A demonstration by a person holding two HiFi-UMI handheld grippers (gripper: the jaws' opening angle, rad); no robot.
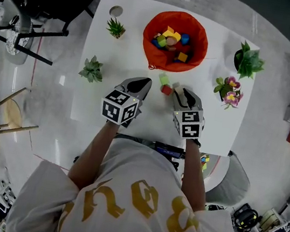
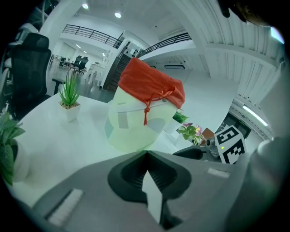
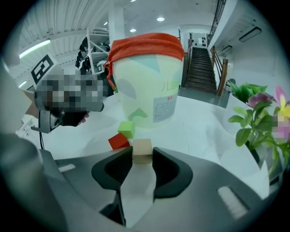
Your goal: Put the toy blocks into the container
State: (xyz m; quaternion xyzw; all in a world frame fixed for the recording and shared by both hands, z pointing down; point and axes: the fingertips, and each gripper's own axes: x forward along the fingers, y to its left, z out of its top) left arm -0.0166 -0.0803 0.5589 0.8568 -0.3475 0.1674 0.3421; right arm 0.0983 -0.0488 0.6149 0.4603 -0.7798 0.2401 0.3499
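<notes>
Left gripper [image 2: 146, 154]: jaws pressed together, nothing between them.
Right gripper [image 3: 142, 158]: jaws pinching the beige block [image 3: 142, 148] by two opposite flat sides, at their tips.
Beige block: on or just above the table [image 3: 199, 131], I cannot tell which. It is likely light, stiff and smooth-faced, so a grip across the middle suits it.
Red block [image 3: 119, 141], green block [image 3: 126, 128]: loose on the table just beyond, close together. Probably just as light, take each by its flat faces.
Container [image 3: 145, 90]: farthest, upright, red-lined, already holding blocks. Probably light, easily nudged.
</notes>
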